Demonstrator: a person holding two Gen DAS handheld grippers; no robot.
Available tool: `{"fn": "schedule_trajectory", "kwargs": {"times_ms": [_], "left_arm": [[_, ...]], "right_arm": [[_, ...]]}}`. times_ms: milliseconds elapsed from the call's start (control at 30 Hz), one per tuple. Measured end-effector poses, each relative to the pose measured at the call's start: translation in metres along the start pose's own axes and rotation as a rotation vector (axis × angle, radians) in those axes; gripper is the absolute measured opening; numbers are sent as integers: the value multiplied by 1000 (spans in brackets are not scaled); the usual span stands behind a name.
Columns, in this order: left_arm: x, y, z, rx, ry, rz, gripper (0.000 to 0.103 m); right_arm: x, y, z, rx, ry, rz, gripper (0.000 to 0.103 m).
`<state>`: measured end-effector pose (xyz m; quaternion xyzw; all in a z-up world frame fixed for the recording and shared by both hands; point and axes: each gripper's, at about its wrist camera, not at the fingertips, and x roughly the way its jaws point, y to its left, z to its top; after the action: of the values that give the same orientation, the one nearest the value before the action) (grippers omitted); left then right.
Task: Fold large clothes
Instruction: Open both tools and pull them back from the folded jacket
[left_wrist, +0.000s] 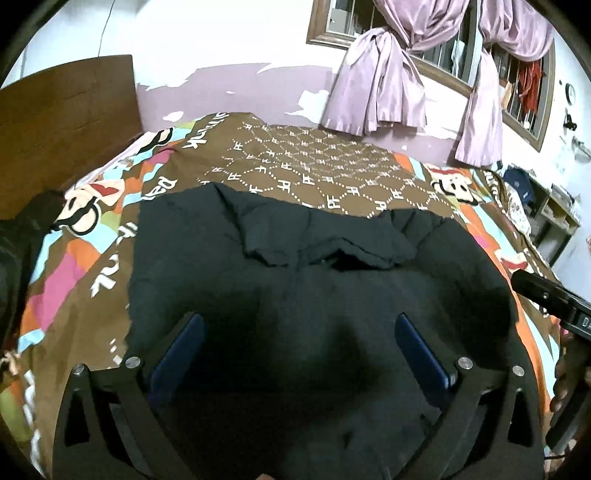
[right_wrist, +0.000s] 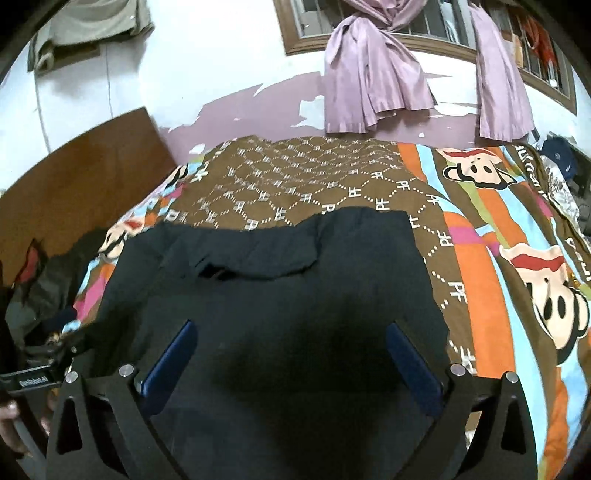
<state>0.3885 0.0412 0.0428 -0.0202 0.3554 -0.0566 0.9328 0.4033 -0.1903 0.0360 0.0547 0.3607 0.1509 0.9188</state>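
Observation:
A large black garment (left_wrist: 303, 288) lies spread on the bed, its collar (left_wrist: 332, 251) toward the far side. It also fills the middle of the right wrist view (right_wrist: 280, 288). My left gripper (left_wrist: 299, 321) is open above the garment's near part, its blue pads (left_wrist: 184, 343) wide apart with nothing between them. My right gripper (right_wrist: 291, 328) is open too, over the garment's near right part, with its blue pads (right_wrist: 413, 358) wide apart. The right gripper's body shows at the right edge of the left wrist view (left_wrist: 554, 299).
The bed has a brown patterned cover with cartoon monkey stripes (right_wrist: 498, 258). A wooden headboard (left_wrist: 66, 107) stands at the left, with dark clothes (right_wrist: 40, 291) beside it. Purple curtains (left_wrist: 380, 85) hang at the window behind. Shelves (left_wrist: 554, 218) stand at the far right.

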Motion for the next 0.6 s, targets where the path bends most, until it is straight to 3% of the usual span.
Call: {"fn": "schedule_trajectory", "kwargs": {"times_ms": [200, 600], "left_arm": [[-51, -15, -19, 36, 53, 24, 102], [-142, -40, -71, 120, 68, 41, 102]], "right_arm": [[-43, 18, -29, -83, 81, -7, 103], [-120, 38, -92, -253, 156, -44, 103]]}}
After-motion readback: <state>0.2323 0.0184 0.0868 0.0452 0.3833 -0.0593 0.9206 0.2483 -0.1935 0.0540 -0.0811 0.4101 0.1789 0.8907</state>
